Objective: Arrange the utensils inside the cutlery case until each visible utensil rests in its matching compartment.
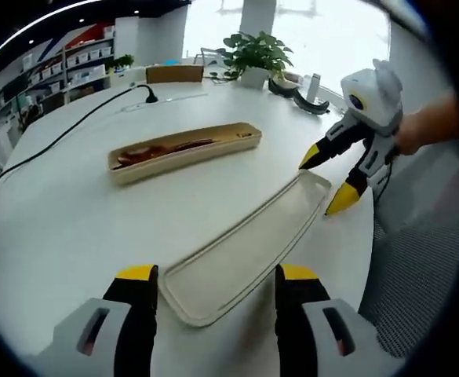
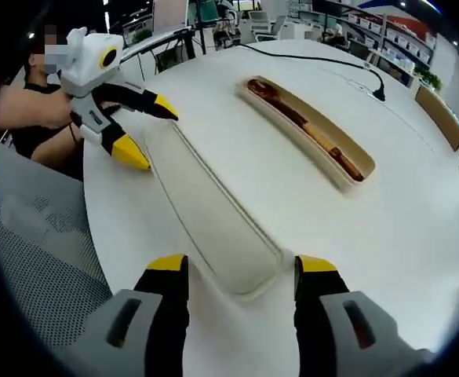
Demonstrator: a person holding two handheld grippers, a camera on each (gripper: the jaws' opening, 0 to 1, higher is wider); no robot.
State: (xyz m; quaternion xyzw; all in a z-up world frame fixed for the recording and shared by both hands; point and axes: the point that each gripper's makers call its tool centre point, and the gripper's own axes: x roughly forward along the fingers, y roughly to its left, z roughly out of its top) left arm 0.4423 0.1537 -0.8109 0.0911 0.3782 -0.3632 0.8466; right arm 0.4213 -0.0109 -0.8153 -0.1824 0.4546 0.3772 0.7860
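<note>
Our left gripper (image 1: 213,294) and right gripper (image 2: 241,287), both wide open, sit at opposite ends of the long lid (image 1: 245,251), with the cutlery case (image 1: 183,151) lying farther in from the table (image 1: 56,236) edge

Bright window daylight, fisheye-warped edges

table (image 1: 56,228) white | potted plant (image 1: 254,55) far edge | black cable (image 1: 72,129)
</note>
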